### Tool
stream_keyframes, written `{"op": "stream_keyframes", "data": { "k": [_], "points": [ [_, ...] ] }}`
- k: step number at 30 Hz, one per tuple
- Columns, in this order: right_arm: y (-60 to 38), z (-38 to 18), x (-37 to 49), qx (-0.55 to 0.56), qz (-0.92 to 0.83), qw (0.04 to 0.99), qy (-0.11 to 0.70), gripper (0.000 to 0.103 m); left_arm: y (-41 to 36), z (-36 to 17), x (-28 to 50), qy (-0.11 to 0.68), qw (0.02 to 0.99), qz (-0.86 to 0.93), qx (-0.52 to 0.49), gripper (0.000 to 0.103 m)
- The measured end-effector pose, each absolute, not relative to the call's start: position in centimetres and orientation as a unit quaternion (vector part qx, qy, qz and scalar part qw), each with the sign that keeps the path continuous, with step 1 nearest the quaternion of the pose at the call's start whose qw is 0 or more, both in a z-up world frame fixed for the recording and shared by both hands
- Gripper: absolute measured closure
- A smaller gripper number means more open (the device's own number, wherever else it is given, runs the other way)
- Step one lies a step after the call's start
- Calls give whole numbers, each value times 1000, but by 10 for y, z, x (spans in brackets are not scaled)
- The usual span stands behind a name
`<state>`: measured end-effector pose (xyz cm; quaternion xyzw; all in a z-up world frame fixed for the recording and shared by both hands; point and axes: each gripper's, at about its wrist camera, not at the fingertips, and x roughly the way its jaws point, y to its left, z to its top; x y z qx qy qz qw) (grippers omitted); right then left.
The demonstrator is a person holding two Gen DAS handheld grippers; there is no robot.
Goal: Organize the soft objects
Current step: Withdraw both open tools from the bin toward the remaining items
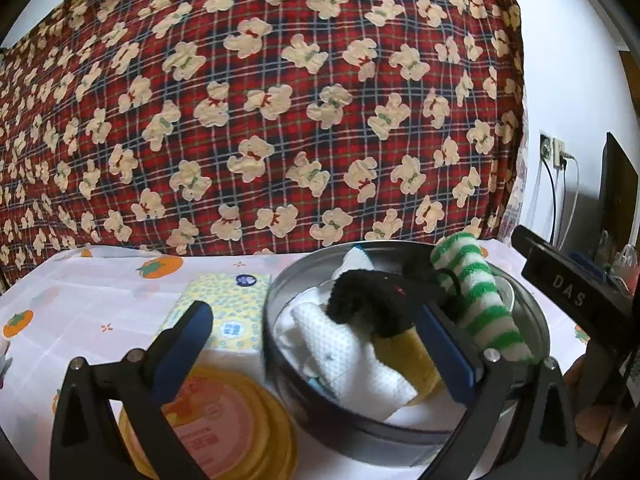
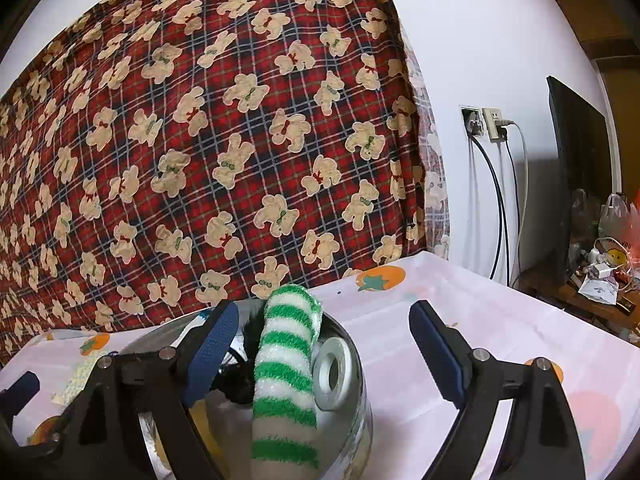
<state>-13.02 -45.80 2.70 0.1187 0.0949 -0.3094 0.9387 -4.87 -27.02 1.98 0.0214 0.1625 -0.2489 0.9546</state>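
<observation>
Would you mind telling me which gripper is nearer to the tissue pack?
Left. The left gripper has one finger right in front of the tissue pack; the right gripper straddles the green striped roll in the round tin.

Catalogue of what lies around me, placed from the wall sockets [image 2: 486, 122]:

- Plaid cloth with cream bears [image 2: 208, 128]: hanging left of the sockets, filling the backdrop.
- Cables [image 2: 502, 208]: plugged into the sockets, trailing down the white wall.
- Dark flat screen [image 2: 576, 168]: right of the sockets, upright.
- Cluttered low shelf [image 2: 592, 280]: below that screen, holding plastic bags and small packets.
- Worktop cover, white with orange fruit print [image 2: 460, 320]: below the sockets.
- Tissue pack [image 1: 232, 308]: far left of the sockets, on my worktop.
- Yellow round lid with pink label [image 1: 224, 424]: just in front of the tissue pack.
</observation>
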Motion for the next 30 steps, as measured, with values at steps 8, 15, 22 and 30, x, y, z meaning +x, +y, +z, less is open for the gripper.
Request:
{"op": "stream_keyframes", "data": {
  "k": [8, 15, 22, 30],
  "points": [
    [-442, 27, -136, 121, -313, 938, 87, 14, -253, 19, -52, 161, 956, -246, 15, 0],
    [-423, 31, -145, 109, -311, 942, 65, 14, -232, 19, -52, 162, 957, -241, 9, 0],
    [-398, 36, -157, 89, -313, 945, 35, 14, -207, 17, -50, 163, 960, -226, 5, 0],
    [-367, 35, -155, 98, -287, 952, 39, 14, -169, 16, -42, 156, 968, -194, 10, 0]
  ]
}}
